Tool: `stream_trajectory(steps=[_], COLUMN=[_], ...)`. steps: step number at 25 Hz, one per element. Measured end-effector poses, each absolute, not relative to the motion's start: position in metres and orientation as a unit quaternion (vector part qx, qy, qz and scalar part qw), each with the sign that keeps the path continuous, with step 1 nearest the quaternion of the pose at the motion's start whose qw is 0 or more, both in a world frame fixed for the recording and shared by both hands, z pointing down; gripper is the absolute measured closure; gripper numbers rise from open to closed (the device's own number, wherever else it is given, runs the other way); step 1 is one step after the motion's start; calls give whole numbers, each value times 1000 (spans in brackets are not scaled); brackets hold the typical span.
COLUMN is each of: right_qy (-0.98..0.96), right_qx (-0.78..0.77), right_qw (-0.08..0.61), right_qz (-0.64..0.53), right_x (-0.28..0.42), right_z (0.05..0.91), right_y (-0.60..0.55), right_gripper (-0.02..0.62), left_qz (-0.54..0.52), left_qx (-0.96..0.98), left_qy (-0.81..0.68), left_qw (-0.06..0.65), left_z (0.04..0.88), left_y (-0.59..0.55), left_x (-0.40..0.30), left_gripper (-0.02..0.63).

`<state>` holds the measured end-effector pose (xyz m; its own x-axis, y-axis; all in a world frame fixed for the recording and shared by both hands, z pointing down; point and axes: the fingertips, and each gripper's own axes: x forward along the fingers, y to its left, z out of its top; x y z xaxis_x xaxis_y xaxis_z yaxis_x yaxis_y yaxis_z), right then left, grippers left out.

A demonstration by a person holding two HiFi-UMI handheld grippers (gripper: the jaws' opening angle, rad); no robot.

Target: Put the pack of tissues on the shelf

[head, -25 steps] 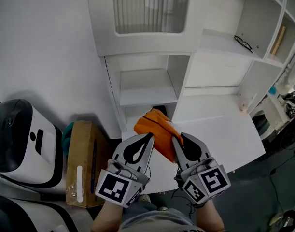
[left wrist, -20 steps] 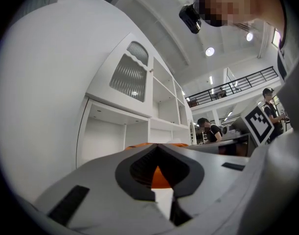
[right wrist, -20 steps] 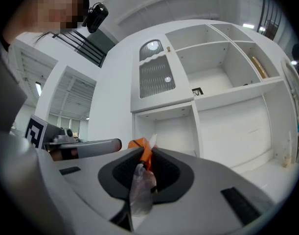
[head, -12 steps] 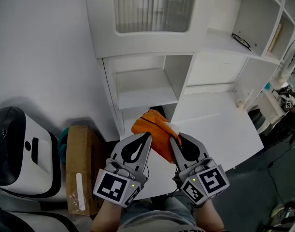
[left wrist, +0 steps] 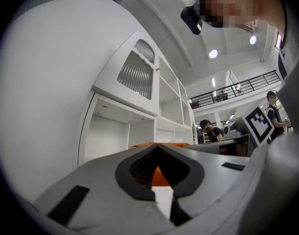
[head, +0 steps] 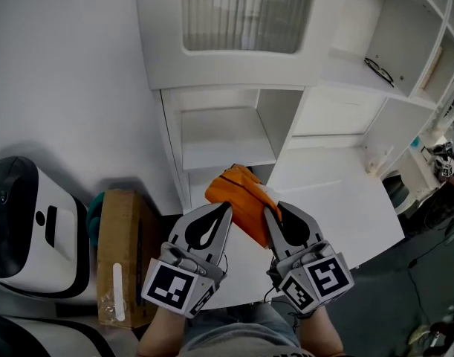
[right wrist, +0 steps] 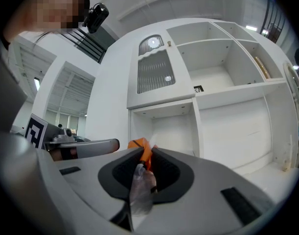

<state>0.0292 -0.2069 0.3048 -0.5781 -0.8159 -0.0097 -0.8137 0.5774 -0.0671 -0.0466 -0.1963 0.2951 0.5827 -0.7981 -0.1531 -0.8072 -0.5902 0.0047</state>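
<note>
The pack of tissues (head: 240, 198) is orange with a clear wrapper and hangs in the air between my two grippers, over the white table's (head: 338, 199) left end. My right gripper (head: 270, 213) is shut on the pack's crumpled clear wrapper edge (right wrist: 139, 185), with orange showing past the tips (right wrist: 139, 145). My left gripper (head: 227, 208) is shut, its tip against the pack's left side; whether it pinches the pack I cannot tell. Orange shows through its jaw cut-out (left wrist: 158, 176). The white shelf unit's open compartment (head: 227, 136) stands just beyond the pack.
A ribbed-glass cabinet door (head: 241, 13) sits above the open compartment. More white shelves run to the right, one bearing a pair of glasses (head: 379, 69). A cardboard box (head: 122, 251) and a white and black machine (head: 33, 222) stand on the floor at left.
Both grippers and the pack keep the same pose and grip. The surroundings have only shifted slightly in the head view.
</note>
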Motion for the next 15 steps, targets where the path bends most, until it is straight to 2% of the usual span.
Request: stream_trajectory(steps=[15], right_qy=[919], right_qx=[-393], right_qw=[25], right_qz=[-26], right_x=[33], right_z=[290], right_y=[-258], right_gripper=[541], left_qz=[67], left_qx=[-844], left_qy=[531], left_qw=[30], left_z=[288], left_y=[-222], left_x=[-51], left_gripper=[566])
